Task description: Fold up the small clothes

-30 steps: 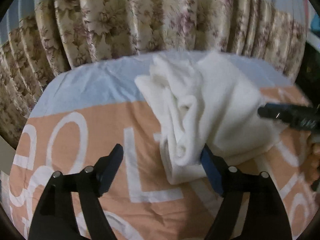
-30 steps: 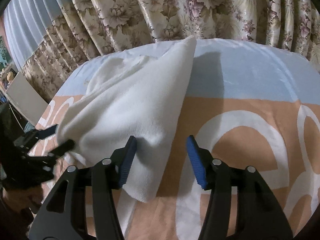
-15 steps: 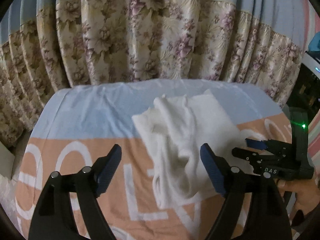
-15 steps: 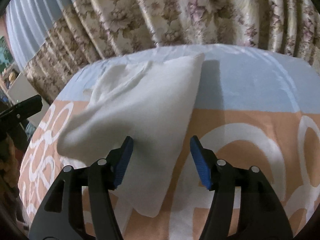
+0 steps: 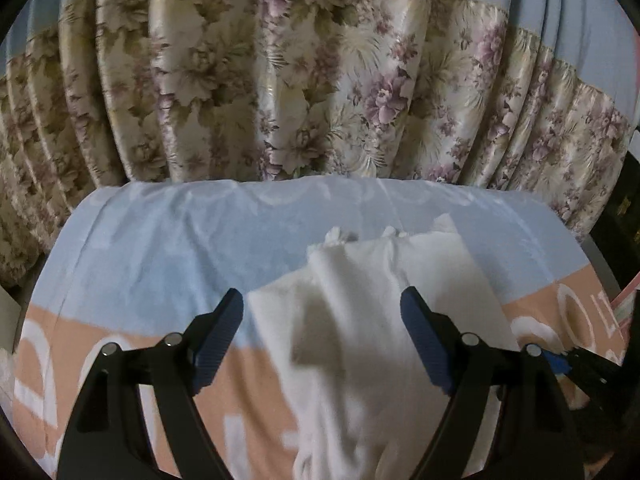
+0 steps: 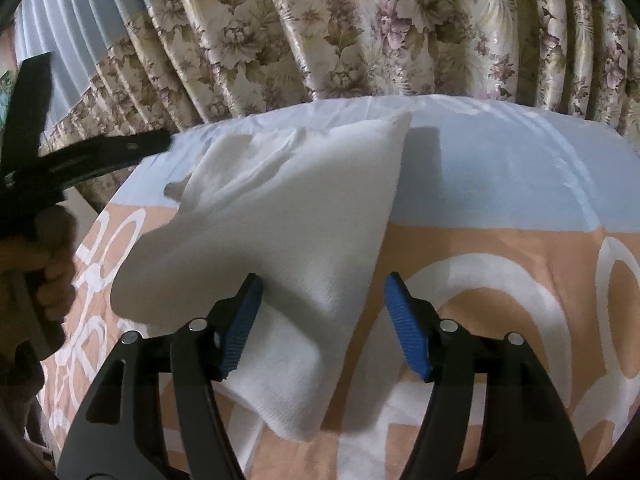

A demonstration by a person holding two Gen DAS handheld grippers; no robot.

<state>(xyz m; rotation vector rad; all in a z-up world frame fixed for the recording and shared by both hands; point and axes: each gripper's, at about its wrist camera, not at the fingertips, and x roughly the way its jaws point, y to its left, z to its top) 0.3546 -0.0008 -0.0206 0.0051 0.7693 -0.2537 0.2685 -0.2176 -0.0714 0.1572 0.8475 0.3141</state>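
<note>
Left wrist view first. Left gripper [image 5: 322, 334] spread wide, blue pads [image 5: 422, 344] well apart, nothing pinched between them. White garment [image 5: 372, 320] lying rumpled on the bed sheet [image 5: 168, 248], running from the blue band of the sheet down across the peach part with big white lettering, right through the gap between the fingers and under the camera. Small bunched bits poking up at the garment's far edge. Floral curtain [image 5: 320, 80] hanging right behind the bed. Tip of the right gripper [image 5: 560, 360] peeking in low on the right edge, too little visible there to judge anything.

Right wrist view now. Right gripper [image 6: 324, 324] also gaping, blue pads [image 6: 406, 338] far apart and gripping nothing. Same white garment [image 6: 288, 220] spread in a rough wedge, one pointed corner reaching up onto the blue band of the bed sheet [image 6: 500, 176], the near end sagging down past the left-side pad and between the fingers; touching that pad or just behind it, can't tell. Left gripper [image 6: 160, 142] sticking in from the left edge, raised above the sheet, held by a hand [image 6: 48, 264] low on the left. Floral curtain [image 6: 400, 28] across the back again.
</note>
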